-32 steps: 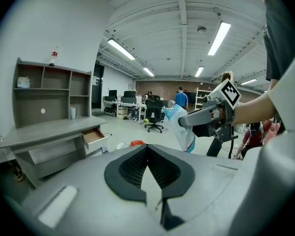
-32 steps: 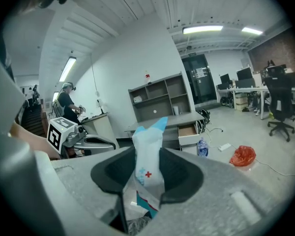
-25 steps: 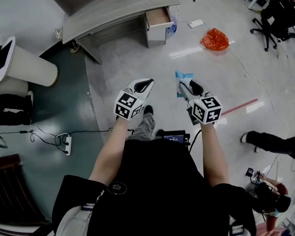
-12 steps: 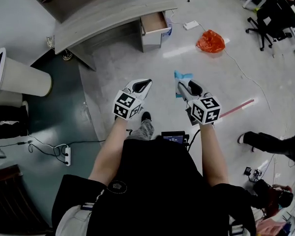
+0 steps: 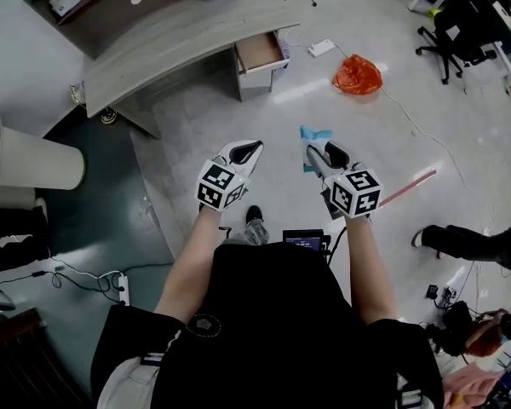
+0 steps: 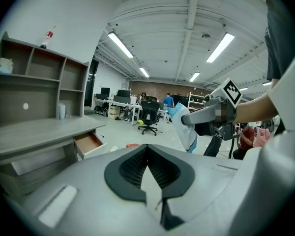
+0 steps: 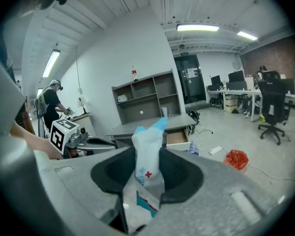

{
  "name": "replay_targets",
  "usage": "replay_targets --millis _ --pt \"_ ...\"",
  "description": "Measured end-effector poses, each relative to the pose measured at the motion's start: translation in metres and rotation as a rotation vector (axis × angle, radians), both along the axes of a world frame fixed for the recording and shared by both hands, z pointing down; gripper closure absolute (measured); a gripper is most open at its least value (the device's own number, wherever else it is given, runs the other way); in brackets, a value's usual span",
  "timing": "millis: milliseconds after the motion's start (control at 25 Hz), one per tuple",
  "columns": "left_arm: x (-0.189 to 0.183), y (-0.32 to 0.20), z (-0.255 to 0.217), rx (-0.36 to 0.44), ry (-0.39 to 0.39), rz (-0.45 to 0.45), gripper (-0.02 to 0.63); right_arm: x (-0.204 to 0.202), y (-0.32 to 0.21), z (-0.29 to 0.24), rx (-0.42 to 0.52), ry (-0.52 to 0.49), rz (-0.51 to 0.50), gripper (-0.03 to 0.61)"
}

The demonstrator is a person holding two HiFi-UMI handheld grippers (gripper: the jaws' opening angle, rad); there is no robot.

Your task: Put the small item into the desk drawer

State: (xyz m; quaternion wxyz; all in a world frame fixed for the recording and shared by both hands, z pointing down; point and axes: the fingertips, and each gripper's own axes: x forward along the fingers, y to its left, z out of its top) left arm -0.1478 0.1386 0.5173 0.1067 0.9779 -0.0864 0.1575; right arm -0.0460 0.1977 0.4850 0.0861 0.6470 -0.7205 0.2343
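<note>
At 9 o'clock in the head view stands a white cylinder [image 5: 34,156]. The grey desk [image 5: 170,37] spans 11 o'clock, and its drawer [image 5: 260,51] is pulled open at 12 o'clock, well apart from both tools. The left gripper [image 5: 245,152] is held over the floor with its 2 jaws pressed together and nothing between them. Near it, at its 3 o'clock, the right gripper [image 5: 318,153] is clamped on the small item [image 5: 313,135]. This is a white and blue packet with a red cross, and it sticks out past the jaw tips toward 12 o'clock. An orange bag [image 5: 356,73] lies on the floor at 1 o'clock, and an office chair [image 5: 443,37] stands at 2 o'clock.
</note>
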Motion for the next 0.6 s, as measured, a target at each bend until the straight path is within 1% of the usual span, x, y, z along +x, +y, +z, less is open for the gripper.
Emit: replay_targets --millis 280,600 --pt "0.007 -0.025 0.000 0.003 0.006 0.037 0.614 0.003 -0.025 -0.002 0.003 0.010 0.025 0.422" --pt "0.006 -0.037 0.001 0.004 0.001 0.060 0.614 0.000 -0.039 -0.004 0.007 0.010 0.043 0.422"
